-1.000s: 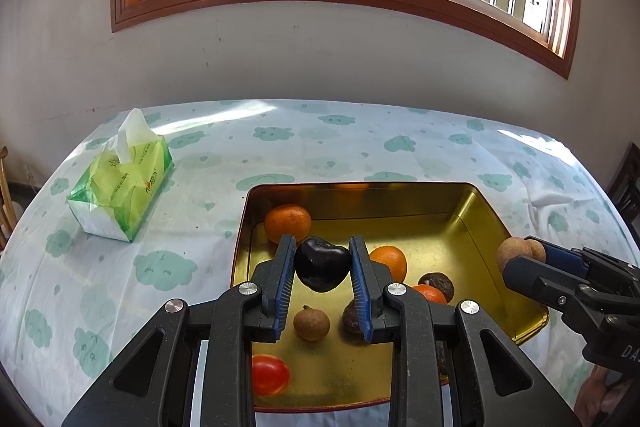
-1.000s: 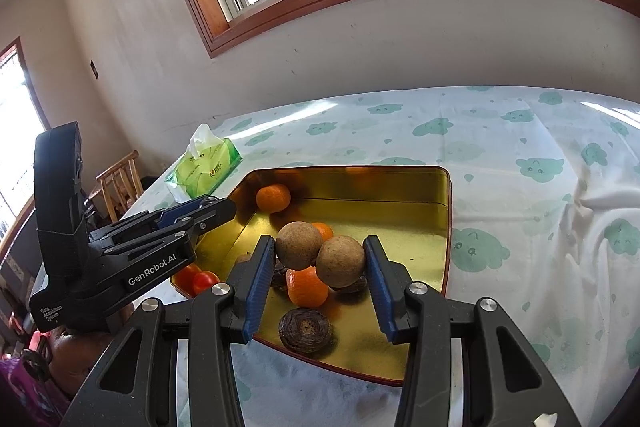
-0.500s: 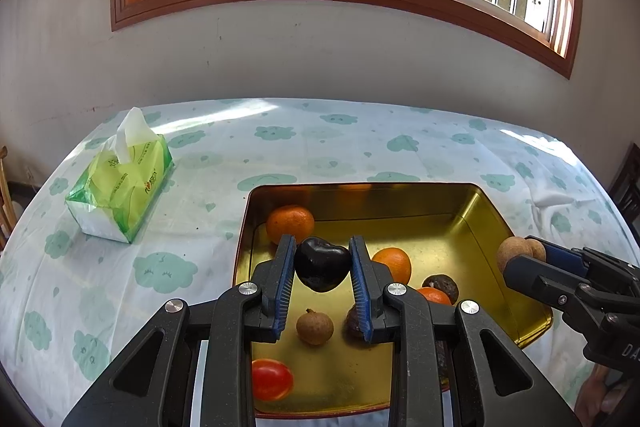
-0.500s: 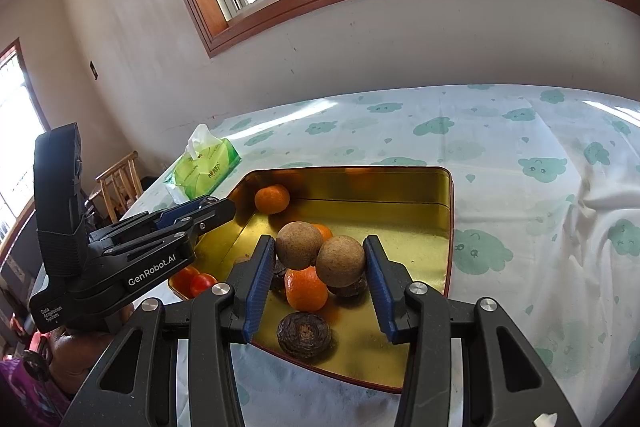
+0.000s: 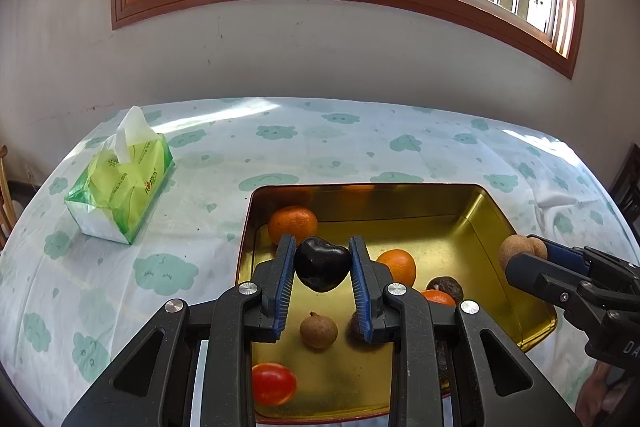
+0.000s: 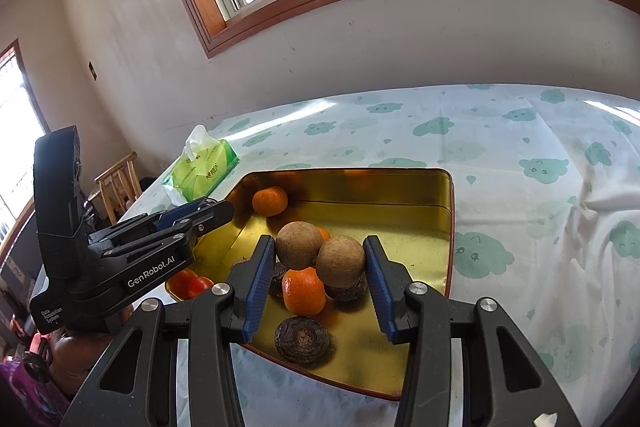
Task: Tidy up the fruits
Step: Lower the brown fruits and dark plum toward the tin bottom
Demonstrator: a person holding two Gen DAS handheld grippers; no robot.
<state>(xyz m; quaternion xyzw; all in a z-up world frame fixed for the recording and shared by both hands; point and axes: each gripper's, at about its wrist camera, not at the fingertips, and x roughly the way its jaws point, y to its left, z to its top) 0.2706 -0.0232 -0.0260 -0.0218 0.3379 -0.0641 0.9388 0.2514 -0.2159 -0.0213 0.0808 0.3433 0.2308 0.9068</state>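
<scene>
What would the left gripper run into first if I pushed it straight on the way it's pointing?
Probably the tray floor. The left gripper, shut on a dark fruit, points down into the tray; the back-left orange lies just left of that line and might be clipped. Depth is unclear.

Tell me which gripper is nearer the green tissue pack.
Left. The left gripper, jaws shut on a dark fruit, hangs over the tray side nearest the tissue pack; the right gripper hangs over the far side.

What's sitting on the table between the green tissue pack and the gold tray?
Nothing: in both wrist views only bare cloud-print tablecloth lies between the tissue pack and the gold tray.
</scene>
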